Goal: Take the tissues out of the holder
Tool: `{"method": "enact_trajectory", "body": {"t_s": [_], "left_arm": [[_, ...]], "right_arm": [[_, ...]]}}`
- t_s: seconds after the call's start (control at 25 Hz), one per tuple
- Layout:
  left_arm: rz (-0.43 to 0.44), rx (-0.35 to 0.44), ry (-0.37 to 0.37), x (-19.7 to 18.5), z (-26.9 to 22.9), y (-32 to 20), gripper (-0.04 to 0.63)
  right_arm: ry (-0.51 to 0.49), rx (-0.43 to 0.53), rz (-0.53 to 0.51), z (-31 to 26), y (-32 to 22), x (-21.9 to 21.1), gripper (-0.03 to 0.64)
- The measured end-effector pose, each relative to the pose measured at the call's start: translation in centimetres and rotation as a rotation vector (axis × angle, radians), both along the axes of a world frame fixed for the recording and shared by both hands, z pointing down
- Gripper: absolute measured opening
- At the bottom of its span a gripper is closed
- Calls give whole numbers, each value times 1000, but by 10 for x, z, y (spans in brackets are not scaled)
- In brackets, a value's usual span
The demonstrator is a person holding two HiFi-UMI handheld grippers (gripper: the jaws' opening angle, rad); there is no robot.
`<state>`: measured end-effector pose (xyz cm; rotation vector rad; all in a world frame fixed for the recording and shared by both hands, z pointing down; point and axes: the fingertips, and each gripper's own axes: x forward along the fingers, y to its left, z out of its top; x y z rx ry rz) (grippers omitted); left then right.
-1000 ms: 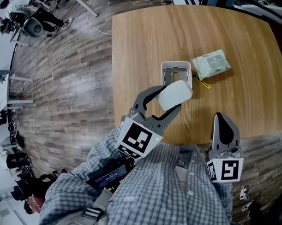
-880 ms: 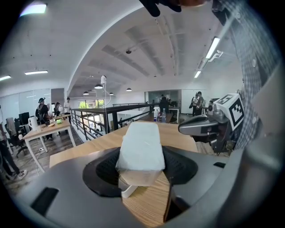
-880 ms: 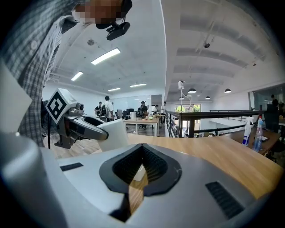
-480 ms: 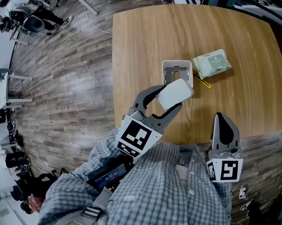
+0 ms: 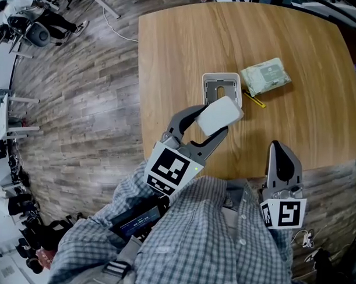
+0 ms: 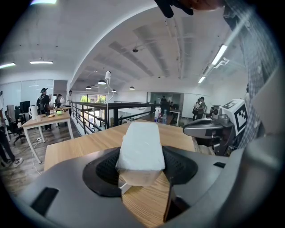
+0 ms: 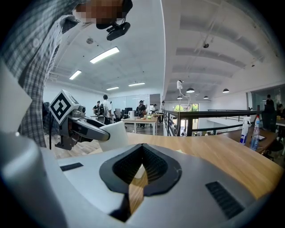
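My left gripper (image 5: 213, 122) is shut on a white rounded cover piece (image 5: 220, 115), held above the table near its front. In the left gripper view that white piece (image 6: 139, 149) sits gripped between the two pads. Just beyond it the open white holder base (image 5: 222, 87) lies flat with its grey inside showing. A pale green tissue pack (image 5: 265, 77) rests on the table to the right of the base. My right gripper (image 5: 281, 155) hovers at the table's near edge, jaws shut and empty; its pads (image 7: 141, 165) meet with nothing between them.
A short yellow stick (image 5: 255, 102) lies between the holder base and the tissue pack. The round wooden table (image 5: 181, 51) ends at the left over plank floor. The person's checked shirt (image 5: 209, 238) fills the bottom of the head view.
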<state>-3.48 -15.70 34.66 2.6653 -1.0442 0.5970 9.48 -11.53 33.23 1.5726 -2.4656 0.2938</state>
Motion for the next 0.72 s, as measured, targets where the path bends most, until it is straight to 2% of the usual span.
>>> {"method": "enact_trajectory", "body": {"t_s": [0.52, 0.72], "left_arm": [[13, -12, 14, 6, 2, 0, 267], [24, 19, 11, 18, -14, -19, 267]], "right_arm": [[10, -3, -8, -3, 1, -1, 11], [19, 14, 1, -20, -8, 10, 11]]}}
